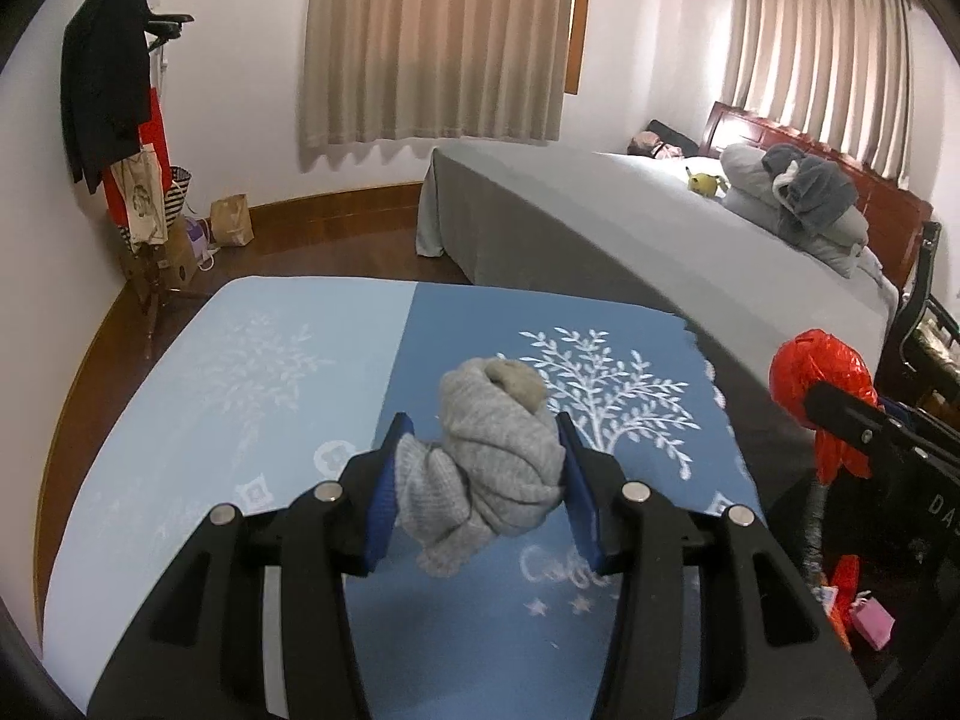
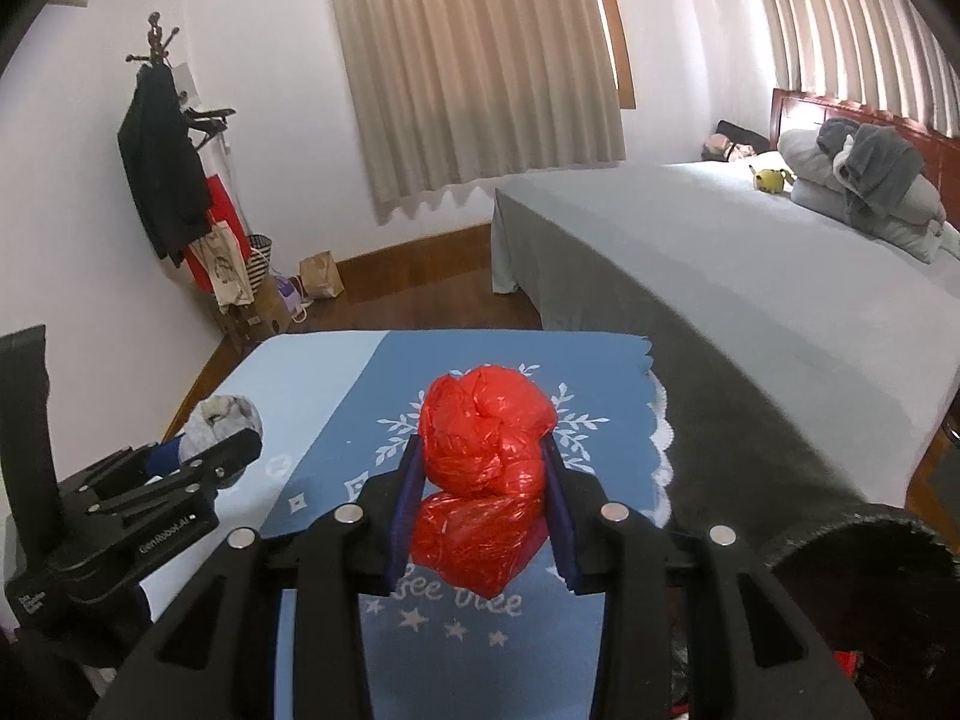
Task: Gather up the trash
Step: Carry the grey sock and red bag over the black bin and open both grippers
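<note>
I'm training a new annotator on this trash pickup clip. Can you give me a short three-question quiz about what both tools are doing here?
1. True or false: the left tool is empty.
2. What does the right tool grip? A) paper bag B) red plastic bag C) pillow
3. What patterned thing lies under both tools?

Key:
1. False; it is closed on a grey sock bundle.
2. B, the red plastic bag.
3. A blue cloth with white tree prints.

Grey sock bundle [image 1: 486, 450]: matt ribbed knit. Red bag [image 2: 483, 468]: glossy crinkled plastic. Blue tablecloth [image 1: 336, 360]: smooth matt cloth.
</note>
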Available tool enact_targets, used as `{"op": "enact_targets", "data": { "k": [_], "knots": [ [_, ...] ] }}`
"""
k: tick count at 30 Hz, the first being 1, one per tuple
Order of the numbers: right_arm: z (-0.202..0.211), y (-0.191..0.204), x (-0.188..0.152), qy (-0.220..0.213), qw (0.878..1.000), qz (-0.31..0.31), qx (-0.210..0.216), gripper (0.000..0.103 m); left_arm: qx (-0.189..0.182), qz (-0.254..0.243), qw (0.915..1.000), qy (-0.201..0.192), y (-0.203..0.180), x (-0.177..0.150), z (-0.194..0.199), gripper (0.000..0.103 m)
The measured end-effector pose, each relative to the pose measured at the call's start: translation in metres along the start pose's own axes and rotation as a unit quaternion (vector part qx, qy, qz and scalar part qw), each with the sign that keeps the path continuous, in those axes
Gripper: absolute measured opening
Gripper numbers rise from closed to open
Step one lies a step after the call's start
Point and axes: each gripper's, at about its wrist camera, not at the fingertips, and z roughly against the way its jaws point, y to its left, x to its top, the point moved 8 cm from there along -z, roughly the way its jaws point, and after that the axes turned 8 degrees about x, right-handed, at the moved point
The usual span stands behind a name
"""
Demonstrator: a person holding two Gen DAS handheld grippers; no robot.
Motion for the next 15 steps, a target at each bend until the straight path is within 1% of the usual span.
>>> {"op": "enact_targets", "data": {
  "k": [15],
  "knots": [
    [0.076,0.002,0.000,-0.035,0.999,0.006,-0.002,0.037,-0.013,-0.026,0.9995,-0.011,-0.034,-0.011,0.072,0.046]
  ]
}}
